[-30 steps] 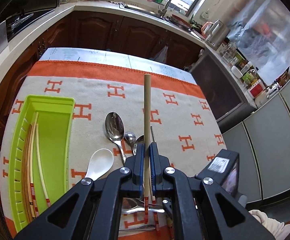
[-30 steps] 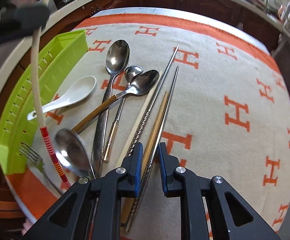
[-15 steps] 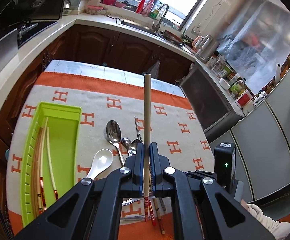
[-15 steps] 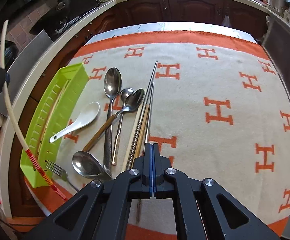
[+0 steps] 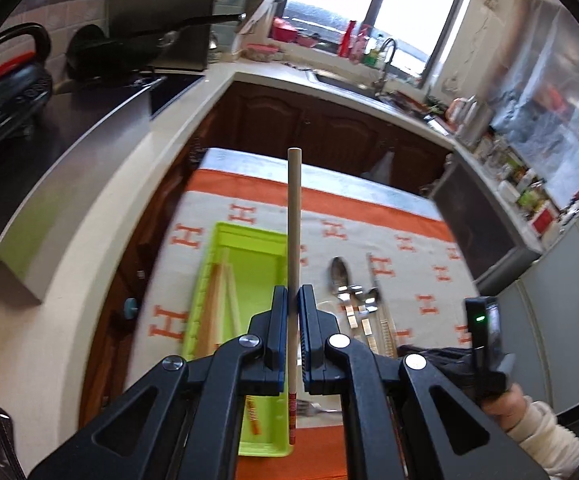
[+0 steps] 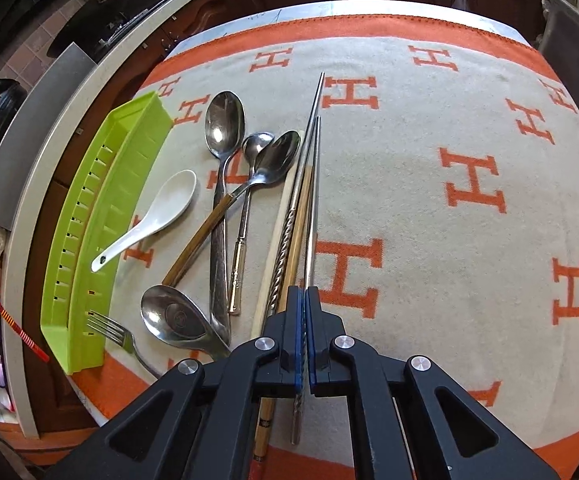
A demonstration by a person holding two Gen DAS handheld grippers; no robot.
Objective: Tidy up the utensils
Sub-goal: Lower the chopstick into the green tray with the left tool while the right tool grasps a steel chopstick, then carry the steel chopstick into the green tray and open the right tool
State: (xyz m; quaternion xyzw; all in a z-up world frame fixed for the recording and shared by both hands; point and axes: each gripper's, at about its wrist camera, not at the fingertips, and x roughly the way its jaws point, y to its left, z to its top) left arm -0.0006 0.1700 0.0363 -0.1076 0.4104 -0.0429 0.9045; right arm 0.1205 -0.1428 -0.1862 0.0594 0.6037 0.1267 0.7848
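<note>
A kitchen with dark wood cupboards sits behind a table covered by a cream cloth [image 6: 429,208] with orange H shapes. The left gripper [image 5: 293,300] is held up over the green tray [image 5: 249,248], tipped down, and its jaws pinch one pale chopstick [image 5: 294,216] with red stripes at the near end. The right gripper [image 6: 302,300] points steeply down at the cloth, jaws squeezed together on a thin silver chopstick [image 6: 314,200]; the grip itself is partly hidden. The tray lies along the left edge of the cloth with a few pale chopsticks inside. On the cloth lie four metal spoons [image 6: 225,128], one white spoon [image 6: 157,212], one fork [image 6: 117,336] and a bundle of chopsticks.
</note>
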